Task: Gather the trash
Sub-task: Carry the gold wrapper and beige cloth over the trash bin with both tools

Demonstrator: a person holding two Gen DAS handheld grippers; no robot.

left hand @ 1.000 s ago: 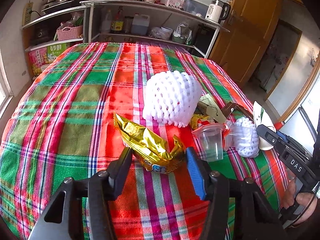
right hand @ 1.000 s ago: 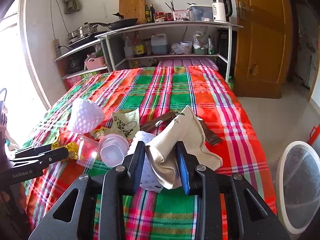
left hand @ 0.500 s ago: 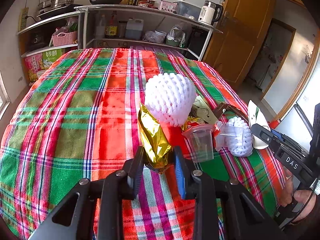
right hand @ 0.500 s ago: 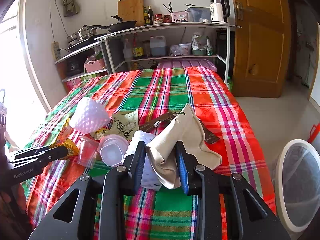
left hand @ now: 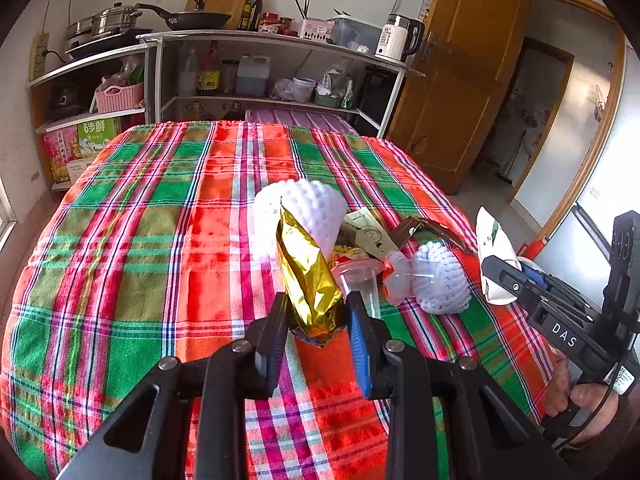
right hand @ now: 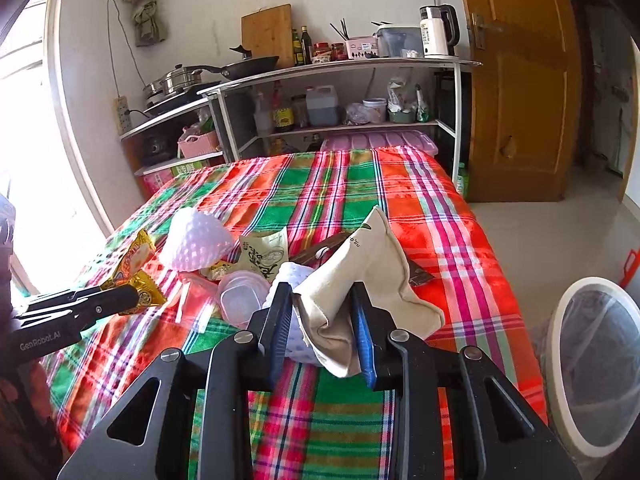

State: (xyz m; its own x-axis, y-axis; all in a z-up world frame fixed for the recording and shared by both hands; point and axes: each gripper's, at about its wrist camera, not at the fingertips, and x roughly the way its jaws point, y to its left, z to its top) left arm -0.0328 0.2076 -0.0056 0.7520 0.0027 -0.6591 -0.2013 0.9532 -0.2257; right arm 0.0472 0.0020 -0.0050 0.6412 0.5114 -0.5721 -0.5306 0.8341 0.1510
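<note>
On right gripper [left hand: 516, 280]: "DAS".

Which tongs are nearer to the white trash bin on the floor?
Right. The right tongs, shut on a beige pouch, are at the table's side by the bin; the left tongs are at the far side.

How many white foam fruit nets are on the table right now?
2: a large foam net behind the gold wrapper, a smaller foam net beside the plastic cups. Others may be hidden.
</note>
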